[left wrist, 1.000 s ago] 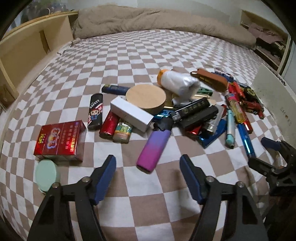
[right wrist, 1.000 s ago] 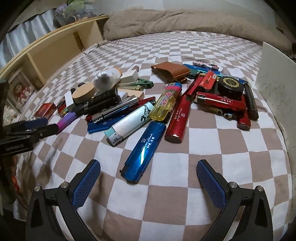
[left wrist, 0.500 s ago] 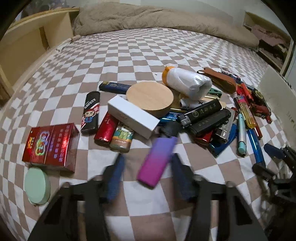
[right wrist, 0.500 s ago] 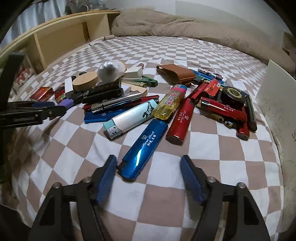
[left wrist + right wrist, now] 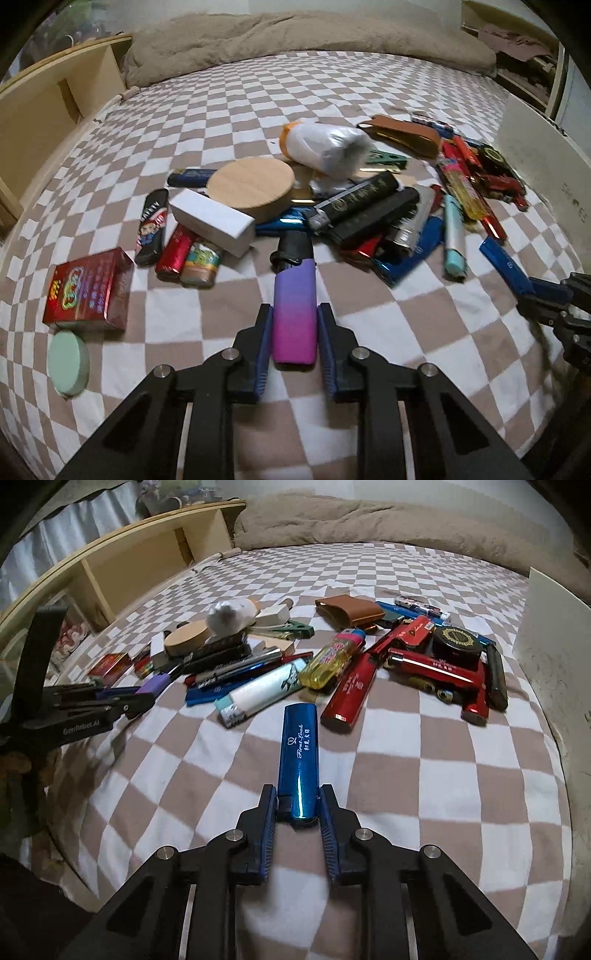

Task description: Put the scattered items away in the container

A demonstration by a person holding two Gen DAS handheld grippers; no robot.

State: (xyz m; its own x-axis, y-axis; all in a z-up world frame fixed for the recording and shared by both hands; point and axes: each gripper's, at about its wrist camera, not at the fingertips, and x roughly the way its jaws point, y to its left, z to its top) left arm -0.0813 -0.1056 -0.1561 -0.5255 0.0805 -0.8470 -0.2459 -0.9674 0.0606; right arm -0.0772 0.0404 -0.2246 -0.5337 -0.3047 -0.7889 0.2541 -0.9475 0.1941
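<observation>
A purple-to-pink lighter [image 5: 295, 295] lies on the checkered bedsheet at the near edge of the pile. My left gripper [image 5: 294, 314] is shut on its near end, both blue pads pressed to its sides. In the right wrist view a glossy blue lighter [image 5: 299, 753] lies apart from the pile, pointing away. My right gripper [image 5: 297, 794] has its jaws closing on that lighter's near end, and the pads touch both sides. Each gripper also shows in the other's view: the right gripper [image 5: 543, 295] at the right edge, the left gripper [image 5: 144, 698] at the left. A white box wall [image 5: 550, 638] stands at the right.
A pile of several lighters [image 5: 347, 657] spreads across the bed, with a wooden disc [image 5: 251, 181], a small white box [image 5: 212, 221], a white wrapped bottle [image 5: 325, 147] and a brown pouch [image 5: 351, 611]. A red cigarette pack [image 5: 88, 291] and a green round lid [image 5: 68, 363] lie left. A wooden shelf [image 5: 140, 568] lines the left side.
Both grippers moved forward and went from wide open to closed, the left around the purple lighter, the right around the blue lighter, which now points straight away.
</observation>
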